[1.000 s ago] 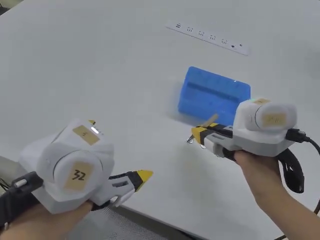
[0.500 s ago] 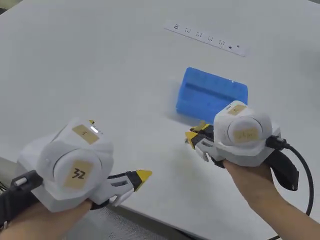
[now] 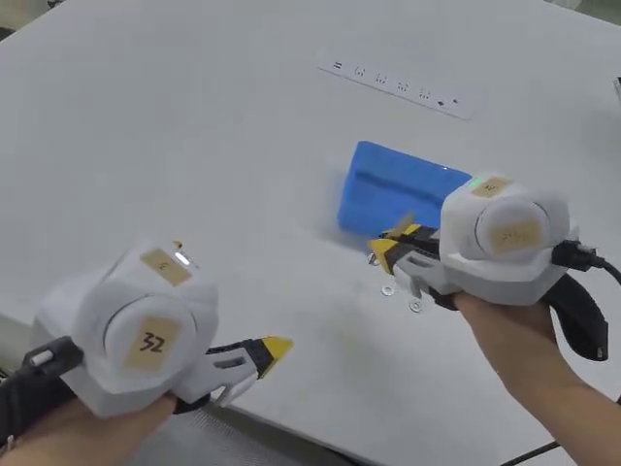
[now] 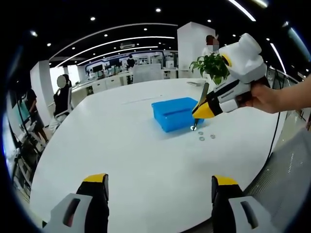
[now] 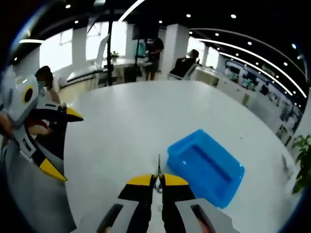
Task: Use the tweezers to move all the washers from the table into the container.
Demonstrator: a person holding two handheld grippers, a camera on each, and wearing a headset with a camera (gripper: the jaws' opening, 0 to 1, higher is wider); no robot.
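washers (image 4: 201, 138) near tweezers (image 4: 194, 124), left gripper view

This is an open-plan office. A large white table (image 3: 194, 146) with a power strip (image 3: 398, 85) on it stands under a dark ceiling set with recessed spotlights (image 4: 158, 9) and long curved light strips (image 4: 112, 34). Around it are rows of desks (image 5: 252, 92), people sitting on office chairs (image 4: 62, 97), a broad white pillar (image 4: 192, 48), a potted plant (image 4: 210, 68) and a mesh chair back (image 4: 286, 170).
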